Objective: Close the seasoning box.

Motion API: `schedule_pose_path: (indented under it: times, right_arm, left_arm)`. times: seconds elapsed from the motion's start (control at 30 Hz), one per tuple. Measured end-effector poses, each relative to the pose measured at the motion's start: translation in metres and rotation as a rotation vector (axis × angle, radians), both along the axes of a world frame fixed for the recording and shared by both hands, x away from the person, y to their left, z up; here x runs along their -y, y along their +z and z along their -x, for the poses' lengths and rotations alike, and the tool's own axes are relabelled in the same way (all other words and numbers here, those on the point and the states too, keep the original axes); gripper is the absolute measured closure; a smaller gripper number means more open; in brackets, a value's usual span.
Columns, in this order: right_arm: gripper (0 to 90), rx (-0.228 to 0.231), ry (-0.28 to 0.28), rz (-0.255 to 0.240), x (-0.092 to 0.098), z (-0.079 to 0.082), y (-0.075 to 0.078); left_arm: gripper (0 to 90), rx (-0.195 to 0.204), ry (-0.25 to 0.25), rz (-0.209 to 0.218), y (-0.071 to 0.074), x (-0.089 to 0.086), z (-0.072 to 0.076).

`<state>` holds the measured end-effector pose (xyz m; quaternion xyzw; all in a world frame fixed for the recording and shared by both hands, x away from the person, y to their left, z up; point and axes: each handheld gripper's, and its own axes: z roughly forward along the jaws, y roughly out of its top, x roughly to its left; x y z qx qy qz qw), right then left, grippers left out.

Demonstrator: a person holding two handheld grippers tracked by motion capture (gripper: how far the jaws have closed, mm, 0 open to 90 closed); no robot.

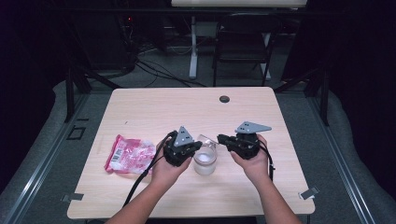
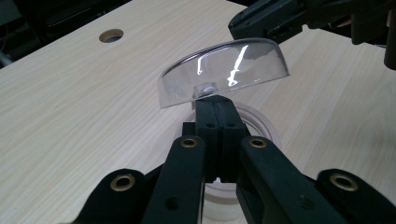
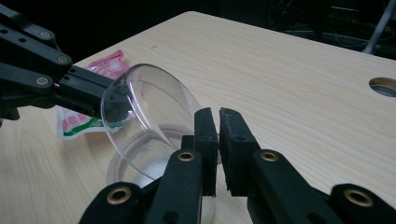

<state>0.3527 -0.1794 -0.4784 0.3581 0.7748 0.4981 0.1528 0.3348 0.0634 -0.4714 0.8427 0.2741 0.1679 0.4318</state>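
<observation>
Both forearms enter from bottom of high view. Left gripper (image 1: 195,145), lower centre, jaws pressed tight together, pointing right. Right gripper (image 1: 221,138), right of centre, pointing left, jaws parted by a narrow slit. Tips near each other.

Clear domed lid (image 2: 224,70) tilted above open cup (image 1: 205,161) of white powder

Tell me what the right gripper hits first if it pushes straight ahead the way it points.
Probably the clear lid, just ahead of the right gripper and pinched by the left gripper above the cup. Depth is hard to judge.
</observation>
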Motion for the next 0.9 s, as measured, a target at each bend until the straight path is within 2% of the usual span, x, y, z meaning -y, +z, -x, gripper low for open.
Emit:
schedule_pose_path:
  times: [0.47,0.9]
  right_arm:
    - [84.7,-0.002,0.022,0.012,-0.009,0.002,-0.003]
    - [84.2,-0.013,0.039,0.035,-0.015,0.002,-0.008]
  left_arm:
    - [89.9,-0.028,0.013,0.019,-0.013,-0.007,0.009]
    - [89.7,-0.048,0.015,-0.004,-0.029,-0.011,0.018]
